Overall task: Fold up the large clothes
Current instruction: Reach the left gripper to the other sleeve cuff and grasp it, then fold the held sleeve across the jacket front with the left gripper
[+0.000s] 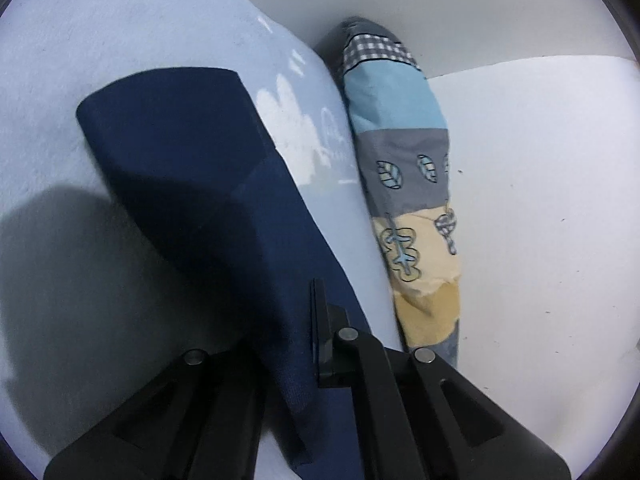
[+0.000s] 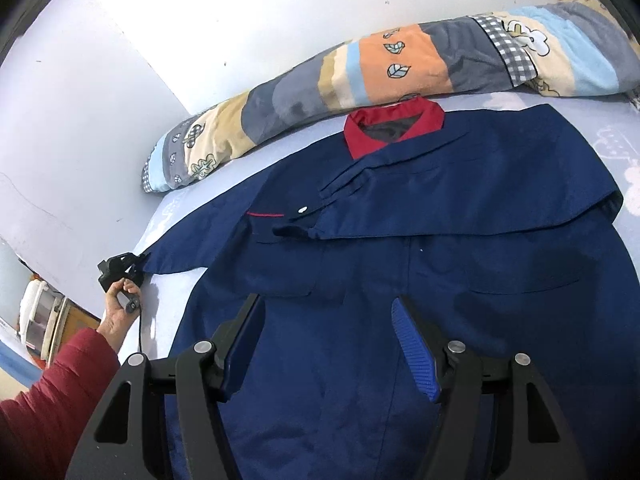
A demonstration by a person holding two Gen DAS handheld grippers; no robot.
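Jacket: large navy-blue work jacket with a red collar (image 2: pixel 400 248) lies front-up, spread across the pale blue bed sheet (image 2: pixel 168 312); one sleeve is already folded across the chest.
Sleeve: the other long navy sleeve (image 1: pixel 192 168) stretches out to the side, cuff end pinched.
Left gripper (image 1: pixel 304 320): jaws clamped on that sleeve cloth, low over the sheet.
Right gripper (image 2: pixel 328 344): fingers wide apart, holding nothing, hovering over the jacket's lower front.
Step, my read: carry the sleeve across the chest, keeping it taut and flat, letting go only once it lies square.
Beyond: long patchwork bolster pillow (image 2: pixel 360 80) along the white wall (image 2: pixel 240 20).
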